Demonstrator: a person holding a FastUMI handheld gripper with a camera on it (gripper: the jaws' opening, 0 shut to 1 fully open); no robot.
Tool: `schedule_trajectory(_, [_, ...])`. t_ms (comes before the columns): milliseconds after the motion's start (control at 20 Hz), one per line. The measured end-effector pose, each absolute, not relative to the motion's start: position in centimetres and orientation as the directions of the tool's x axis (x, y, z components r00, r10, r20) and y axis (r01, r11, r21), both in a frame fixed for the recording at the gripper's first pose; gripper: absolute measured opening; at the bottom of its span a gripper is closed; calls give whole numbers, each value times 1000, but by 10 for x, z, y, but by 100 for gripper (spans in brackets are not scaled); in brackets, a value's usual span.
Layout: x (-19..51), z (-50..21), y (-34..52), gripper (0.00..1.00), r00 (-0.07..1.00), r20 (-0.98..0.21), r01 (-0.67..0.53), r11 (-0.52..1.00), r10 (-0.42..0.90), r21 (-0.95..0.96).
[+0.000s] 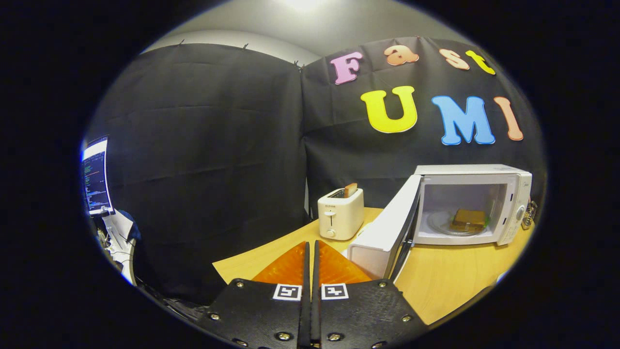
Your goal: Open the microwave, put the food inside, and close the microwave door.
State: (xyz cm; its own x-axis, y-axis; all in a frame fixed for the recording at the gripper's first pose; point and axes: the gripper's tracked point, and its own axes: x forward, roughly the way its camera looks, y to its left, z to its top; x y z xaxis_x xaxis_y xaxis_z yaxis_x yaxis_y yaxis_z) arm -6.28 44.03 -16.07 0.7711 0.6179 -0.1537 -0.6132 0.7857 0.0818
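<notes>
A white microwave [513,194] stands on the wooden table [455,281], ahead and to the right of my fingers. Its door [385,230] is swung wide open toward me. Inside, a brown sandwich [469,219] lies on the glass turntable plate [443,225]. My gripper [310,247] is shut with nothing between its fingers. The fingertips sit just left of the door's outer edge, apart from it.
A white toaster [340,213] with a slice of bread [350,189] sticking up stands beyond the fingertips, left of the microwave door. A lit monitor [96,177] and some desk clutter lie far off to the left, past the table's edge.
</notes>
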Motion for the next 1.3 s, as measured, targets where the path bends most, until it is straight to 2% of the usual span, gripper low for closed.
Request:
schedule_trajectory(350, [-58,-153,380,1,821,-128,-543,830,557,128])
schedule_trajectory(800, [-14,-149,258,1,937,-103,-327,942,334,74])
schedule_trajectory(1300, [42,-147,154,1,989,-99,-102,993,107,56])
